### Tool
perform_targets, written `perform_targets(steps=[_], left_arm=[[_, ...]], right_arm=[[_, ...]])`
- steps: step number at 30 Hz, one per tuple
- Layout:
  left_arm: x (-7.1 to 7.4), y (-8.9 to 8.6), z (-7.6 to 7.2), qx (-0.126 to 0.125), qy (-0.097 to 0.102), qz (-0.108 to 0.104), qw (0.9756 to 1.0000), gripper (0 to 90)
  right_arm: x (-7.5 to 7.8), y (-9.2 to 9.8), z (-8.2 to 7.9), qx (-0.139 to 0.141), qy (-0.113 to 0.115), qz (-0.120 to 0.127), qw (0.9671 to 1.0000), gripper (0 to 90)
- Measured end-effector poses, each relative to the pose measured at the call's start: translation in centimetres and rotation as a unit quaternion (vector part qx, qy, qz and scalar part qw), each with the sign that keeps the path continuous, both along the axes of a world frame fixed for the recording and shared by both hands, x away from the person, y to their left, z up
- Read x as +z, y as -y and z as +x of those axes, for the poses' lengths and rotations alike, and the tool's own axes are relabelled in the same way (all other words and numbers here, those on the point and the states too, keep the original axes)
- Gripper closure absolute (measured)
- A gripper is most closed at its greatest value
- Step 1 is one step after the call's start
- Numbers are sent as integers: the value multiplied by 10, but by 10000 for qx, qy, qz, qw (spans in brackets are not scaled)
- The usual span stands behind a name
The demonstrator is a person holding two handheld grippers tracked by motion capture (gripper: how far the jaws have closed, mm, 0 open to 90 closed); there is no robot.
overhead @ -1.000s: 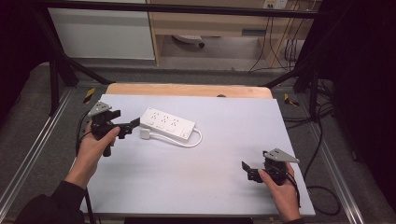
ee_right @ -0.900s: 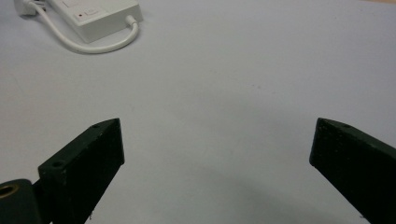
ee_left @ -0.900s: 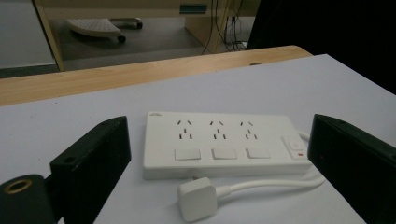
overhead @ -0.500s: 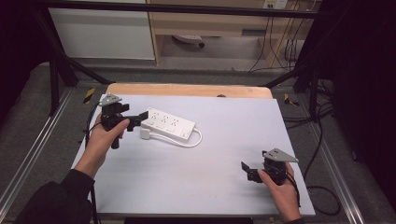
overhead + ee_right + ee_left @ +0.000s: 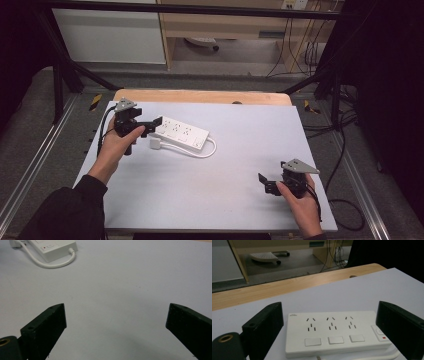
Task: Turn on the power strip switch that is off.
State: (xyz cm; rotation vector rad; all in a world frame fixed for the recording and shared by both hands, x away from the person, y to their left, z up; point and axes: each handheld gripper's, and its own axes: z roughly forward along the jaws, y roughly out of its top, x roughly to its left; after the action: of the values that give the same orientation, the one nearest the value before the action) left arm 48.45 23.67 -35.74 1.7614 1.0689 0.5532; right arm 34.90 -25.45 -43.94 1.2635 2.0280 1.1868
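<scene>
A white power strip (image 5: 181, 132) with three sockets lies flat on the white table (image 5: 240, 150), left of centre. Its cable (image 5: 207, 150) loops back to a white plug (image 5: 155, 144) beside it. My left gripper (image 5: 150, 126) is open at the strip's left end and points along it. In the left gripper view the strip (image 5: 334, 331) lies between the wide-apart jaws of that gripper (image 5: 329, 312), touching neither. My right gripper (image 5: 265, 184) hovers open near the front right, with nothing in it. The right gripper view has bare table between its jaws (image 5: 117, 312) and the strip (image 5: 53, 247) far off.
A wooden band (image 5: 200, 96) runs along the table's far edge. Metal rails (image 5: 30, 170) flank both sides. Cables (image 5: 345, 150) trail on the floor at the right. Beyond the table stand a wooden desk and a chair base (image 5: 200, 42).
My left gripper has moved away from the person and rightwards, up to the power strip's left end. The right gripper has stayed put.
</scene>
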Motion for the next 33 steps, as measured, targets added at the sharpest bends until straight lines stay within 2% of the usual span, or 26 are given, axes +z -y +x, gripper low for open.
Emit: perform_targets(steps=[9, 15, 22, 33], left_arm=[[-7, 10, 5, -72, 34, 149, 9999, 81], [-9, 11, 9, -55, 40, 142, 9999, 83], [-17, 9, 15, 72, -124, 250, 9996, 90], [-26, 8, 21, 173, -175, 273, 9993, 96]], right_arm=[[0, 1, 0, 9, -3, 12, 10000, 34], [1, 1, 0, 15, -2, 8, 10000, 34], [1, 1, 0, 5, 14, -3, 10000, 34], [1, 1, -1, -17, 25, 4, 10000, 34]])
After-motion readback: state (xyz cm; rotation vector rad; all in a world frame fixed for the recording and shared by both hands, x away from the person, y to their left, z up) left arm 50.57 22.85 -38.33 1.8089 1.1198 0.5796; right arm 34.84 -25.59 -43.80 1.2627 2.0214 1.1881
